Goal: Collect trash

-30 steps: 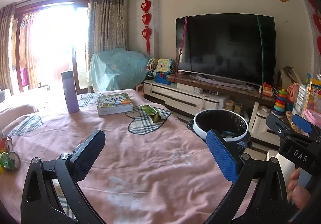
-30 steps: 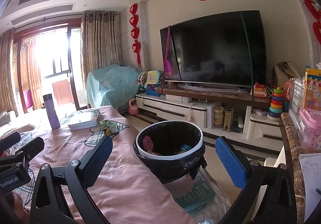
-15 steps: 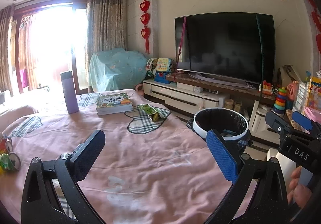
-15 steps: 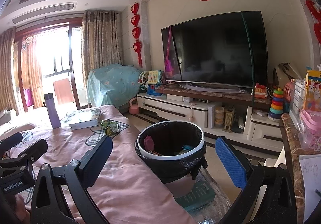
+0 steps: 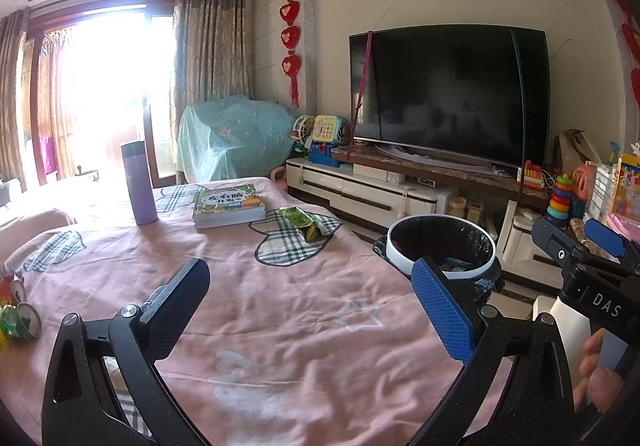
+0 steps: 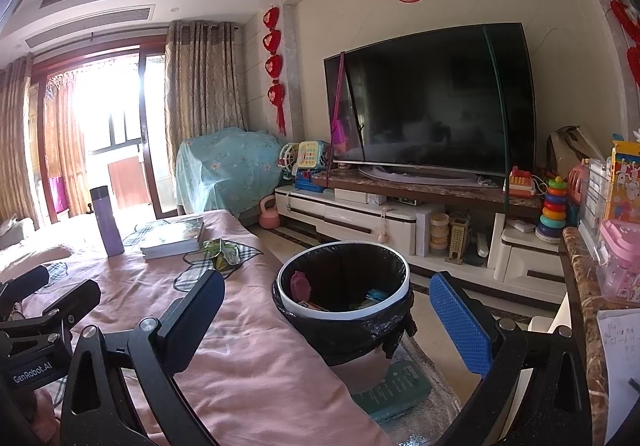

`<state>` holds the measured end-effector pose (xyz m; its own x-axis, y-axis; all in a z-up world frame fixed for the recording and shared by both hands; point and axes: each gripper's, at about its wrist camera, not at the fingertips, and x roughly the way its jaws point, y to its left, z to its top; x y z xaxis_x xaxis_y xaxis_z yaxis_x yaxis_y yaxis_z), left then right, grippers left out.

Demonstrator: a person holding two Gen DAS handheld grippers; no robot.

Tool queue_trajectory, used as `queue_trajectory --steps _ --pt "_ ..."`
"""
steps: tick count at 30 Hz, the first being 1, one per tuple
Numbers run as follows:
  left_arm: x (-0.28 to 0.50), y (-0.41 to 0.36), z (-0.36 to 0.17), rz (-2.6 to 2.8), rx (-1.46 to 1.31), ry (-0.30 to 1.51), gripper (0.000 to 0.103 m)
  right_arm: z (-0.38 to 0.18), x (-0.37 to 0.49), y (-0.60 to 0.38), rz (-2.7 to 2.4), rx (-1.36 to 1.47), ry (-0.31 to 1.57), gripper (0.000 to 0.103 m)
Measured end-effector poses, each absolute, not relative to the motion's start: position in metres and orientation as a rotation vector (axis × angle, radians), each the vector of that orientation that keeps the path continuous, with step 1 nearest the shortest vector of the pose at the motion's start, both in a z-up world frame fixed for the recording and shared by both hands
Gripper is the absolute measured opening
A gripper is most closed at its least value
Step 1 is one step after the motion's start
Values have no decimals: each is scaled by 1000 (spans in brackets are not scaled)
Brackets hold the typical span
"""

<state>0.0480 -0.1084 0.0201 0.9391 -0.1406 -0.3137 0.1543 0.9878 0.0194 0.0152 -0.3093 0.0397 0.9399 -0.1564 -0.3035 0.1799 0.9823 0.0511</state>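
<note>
Left gripper (image 5: pixel 310 302): jaws spread wide, nothing between them; it hangs over the pink cloth (image 5: pixel 280 326) of the table.
Right gripper (image 6: pixel 326 310): jaws likewise wide apart and holding nothing; the trash bin sits in the view between its two fingers, farther off.
Trash bin (image 6: pixel 344 310): round, white rim, lined with a black bag; it stands on the floor just beside the table's right edge.
Bin contents: a pink piece (image 6: pixel 301 285) lies against the inner wall on the left, with blue and other coloured scraps (image 6: pixel 370 296) lower down; what they are is not clear.
Green wrapper (image 5: pixel 304 222): crumpled, lying on a plaid heart patch (image 5: pixel 286 246) of the cloth, near the far edge of the table and well apart from both grippers.
Cans (image 5: pixel 18 320): at the table's left edge in the left wrist view, green and red, lying on their sides with the round ends toward the camera.
Purple bottle (image 5: pixel 138 182): upright, lid on, at the far side of the table.
Books (image 5: pixel 228 204): a small stack lying flat between the bottle and the wrapper.
Pink box (image 6: pixel 622 258): clear-sided with a pink lid, on the marble counter (image 6: pixel 588 310) at right; contents cannot be made out.
</note>
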Motion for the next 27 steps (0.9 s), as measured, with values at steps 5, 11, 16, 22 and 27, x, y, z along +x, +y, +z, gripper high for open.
queue_trajectory --steps 5,11,16,22,27 --pt "48 -107 20 -150 43 316 103 41 16 -307 -168 78 302 103" --pt "49 -105 20 -150 43 318 103 43 16 -305 -165 79 299 103" --pt "50 -105 20 -151 42 317 103 44 16 -304 -160 79 302 103" --pt "52 -103 18 -147 44 321 103 43 18 -303 -155 82 304 103" --pt "53 -100 18 -141 44 321 103 41 20 -303 -149 87 309 103"
